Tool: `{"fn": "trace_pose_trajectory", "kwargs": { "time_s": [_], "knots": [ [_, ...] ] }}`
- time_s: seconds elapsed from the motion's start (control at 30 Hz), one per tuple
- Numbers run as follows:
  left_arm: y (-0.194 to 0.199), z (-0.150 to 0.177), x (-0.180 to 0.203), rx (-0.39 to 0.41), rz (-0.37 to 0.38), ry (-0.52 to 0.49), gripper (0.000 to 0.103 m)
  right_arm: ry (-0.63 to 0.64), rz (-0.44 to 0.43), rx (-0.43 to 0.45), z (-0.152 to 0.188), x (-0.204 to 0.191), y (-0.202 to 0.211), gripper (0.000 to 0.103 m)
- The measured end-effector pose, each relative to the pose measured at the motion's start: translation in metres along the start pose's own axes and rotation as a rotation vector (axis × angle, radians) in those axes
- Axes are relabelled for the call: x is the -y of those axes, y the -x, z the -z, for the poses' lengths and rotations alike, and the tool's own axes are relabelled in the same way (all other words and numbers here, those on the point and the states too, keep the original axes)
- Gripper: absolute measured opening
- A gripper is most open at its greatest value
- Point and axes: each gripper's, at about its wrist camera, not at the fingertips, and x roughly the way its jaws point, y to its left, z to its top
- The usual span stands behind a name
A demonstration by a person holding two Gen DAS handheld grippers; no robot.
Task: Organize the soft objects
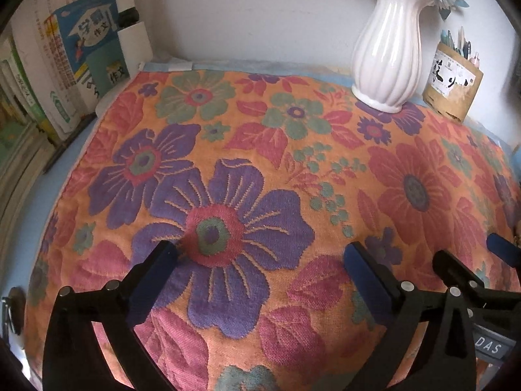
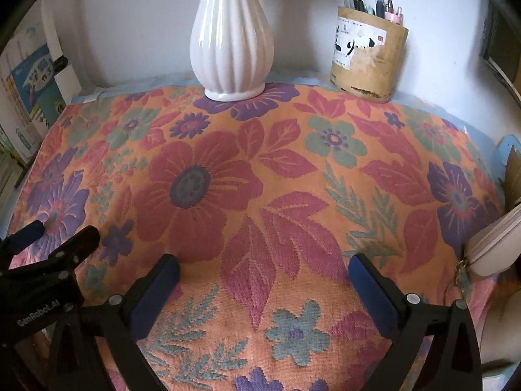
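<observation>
An orange towel with purple, red and green flowers (image 1: 260, 169) lies spread flat over the table; it also fills the right wrist view (image 2: 260, 195). My left gripper (image 1: 260, 260) is open and empty, low over the towel's near left part by a big purple flower. My right gripper (image 2: 263, 270) is open and empty, low over the towel's near right part. Each gripper shows at the edge of the other's view: the right one (image 1: 472, 260) and the left one (image 2: 58, 241).
A white ribbed vase (image 1: 387, 49) stands on the towel's far edge, also in the right wrist view (image 2: 231, 39). A bamboo pen holder (image 2: 368, 58) stands right of it. Books (image 1: 65, 65) stand at the left. A beige zip pouch (image 2: 495, 247) lies at the right edge.
</observation>
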Motion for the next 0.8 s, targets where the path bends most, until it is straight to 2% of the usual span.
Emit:
{"fn": "trace_pose_trajectory", "kwargs": {
  "time_s": [0.07, 0.1, 0.13, 0.8],
  "knots": [
    [0.0003, -0.0004, -0.0011, -0.001, 0.007, 0.005, 0.103, 0.007, 0.004, 0.002, 0.0004, -0.0008, 0.0003, 0.103],
    [0.0003, -0.0006, -0.0009, 0.000, 0.007, 0.004, 0.103, -0.007, 0.001, 0.041, 0.0037, 0.0008, 0.0014, 0.103],
    [0.0003, -0.0006, -0.0011, -0.001, 0.007, 0.004, 0.103, -0.006, 0.001, 0.044, 0.0046, 0.0008, 0.0017, 0.103],
    [-0.0005, 0.0006, -0.0008, 0.002, 0.007, 0.007, 0.103, -0.004, 0.002, 0.044, 0.0036, 0.0002, 0.0032, 0.103]
  ]
}}
